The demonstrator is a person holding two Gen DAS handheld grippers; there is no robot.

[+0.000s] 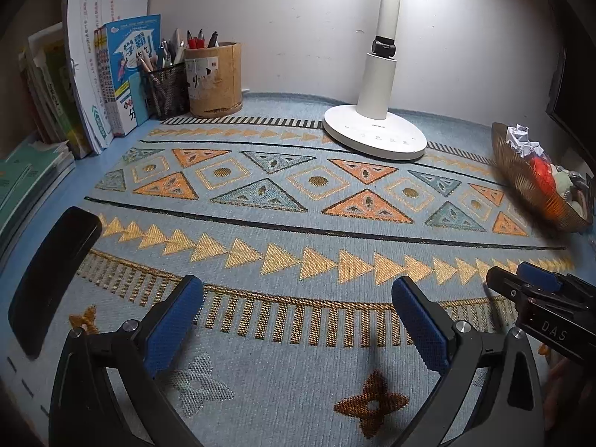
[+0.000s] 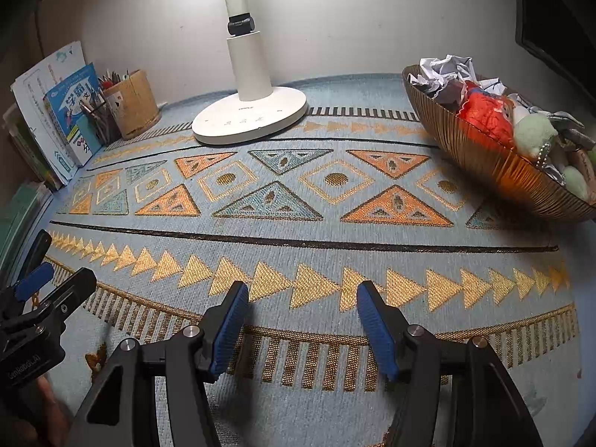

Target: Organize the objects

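Black case shows only in left wrist view.

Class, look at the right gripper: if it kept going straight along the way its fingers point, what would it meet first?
Most likely the patterned cloth itself. The open right gripper tilts down at bare fabric, near the row of gold triangles. Nothing stands between; the lamp base lies well beyond, though depth is uncertain.

White wall; patterned cloth
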